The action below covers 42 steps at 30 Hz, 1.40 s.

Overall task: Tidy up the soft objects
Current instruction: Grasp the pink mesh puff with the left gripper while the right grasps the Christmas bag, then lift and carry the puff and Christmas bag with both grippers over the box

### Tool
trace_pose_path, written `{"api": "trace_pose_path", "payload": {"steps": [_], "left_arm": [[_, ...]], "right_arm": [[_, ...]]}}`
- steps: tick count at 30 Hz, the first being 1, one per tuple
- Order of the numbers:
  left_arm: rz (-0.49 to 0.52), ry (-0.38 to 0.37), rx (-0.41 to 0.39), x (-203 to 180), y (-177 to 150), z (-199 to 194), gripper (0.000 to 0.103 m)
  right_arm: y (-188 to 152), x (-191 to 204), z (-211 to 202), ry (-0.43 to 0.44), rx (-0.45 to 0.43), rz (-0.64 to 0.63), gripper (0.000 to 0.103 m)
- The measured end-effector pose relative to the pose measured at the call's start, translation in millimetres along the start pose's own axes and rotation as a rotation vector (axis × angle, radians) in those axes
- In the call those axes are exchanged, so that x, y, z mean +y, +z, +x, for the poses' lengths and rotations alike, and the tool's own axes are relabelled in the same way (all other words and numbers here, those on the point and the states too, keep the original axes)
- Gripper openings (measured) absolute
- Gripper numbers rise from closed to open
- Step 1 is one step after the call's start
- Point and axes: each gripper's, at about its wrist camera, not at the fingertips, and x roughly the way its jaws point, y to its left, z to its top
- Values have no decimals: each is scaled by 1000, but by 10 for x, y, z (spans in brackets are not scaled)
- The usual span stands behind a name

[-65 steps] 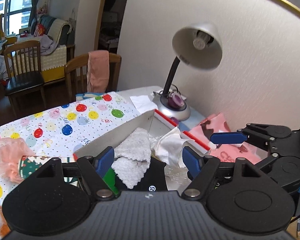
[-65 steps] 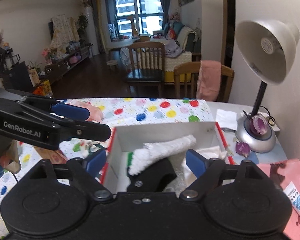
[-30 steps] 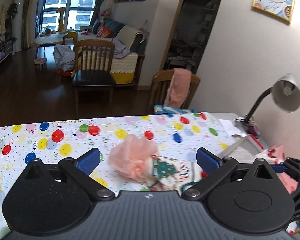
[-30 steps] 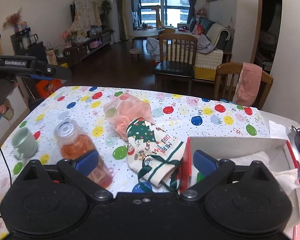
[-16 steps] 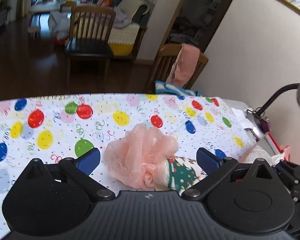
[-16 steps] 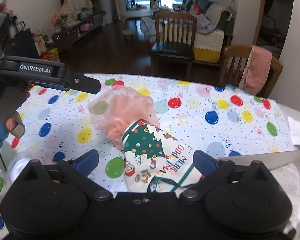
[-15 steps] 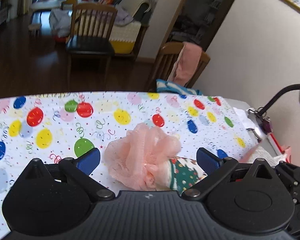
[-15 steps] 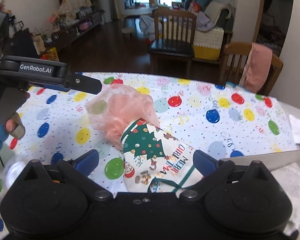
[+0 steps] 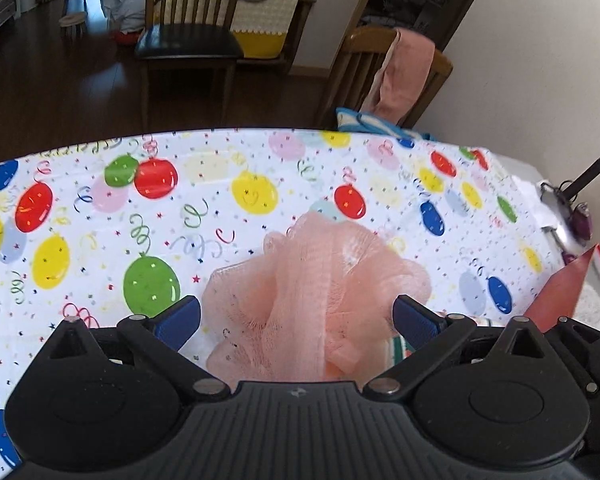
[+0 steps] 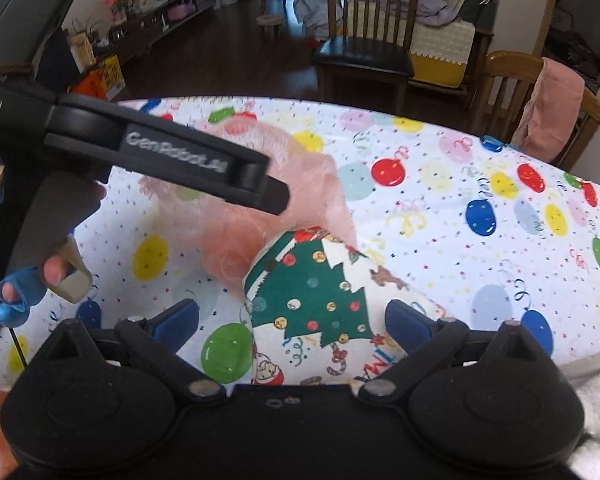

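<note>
tablecloth (image 9: 80, 216) with balloon print carries both soft things. left gripper (image 9: 296, 316) stands wide open, holding nothing, its pads flanking the pink mesh pouf (image 9: 316, 280), which bulges roundly with no clear long axis. right gripper (image 10: 292, 320) gapes equally wide and empty over the christmas cloth (image 10: 312, 300), lying touching the pouf's right side, its length running from the pouf toward the jaws. each gripper seems nearest its own target.

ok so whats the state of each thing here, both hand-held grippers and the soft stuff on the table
left hand-held gripper: open, its fingers either side of the loofah, not clamped
right hand-held gripper: open, over the stocking
pink mesh loofah: lying loose on the tablecloth
christmas stocking: lying flat, one end against the loofah
balloon tablecloth: spread over the table
</note>
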Motion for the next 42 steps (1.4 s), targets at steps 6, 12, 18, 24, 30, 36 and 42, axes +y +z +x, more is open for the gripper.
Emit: {"api": "trace_pose_path", "payload": {"steps": [6, 12, 18, 24, 30, 36, 42], "left_arm": [[-22, 20, 20, 55, -12, 204, 103], [-54, 35, 9, 111, -20, 314, 90], [-93, 8, 1, 137, -81, 349, 59], [-109, -13, -31, 120, -106, 264, 36], [-157, -3, -74, 214, -139, 89, 30], [-198, 14, -105, 335, -174, -146, 30], [-200, 31, -148, 355, -145, -531, 30]], "right_arm": [[-53, 49, 178, -3, 41, -16, 82], [-139, 13, 278, -20, 57, -11, 63], [-174, -90, 275, -36, 44, 31, 44], [-170, -69, 234, -62, 31, 45, 27], [-202, 0, 99, -87, 6, 56, 14], [-158, 33, -231, -66, -73, 88, 7], [-46, -30, -625, -15, -134, 129, 6]]}}
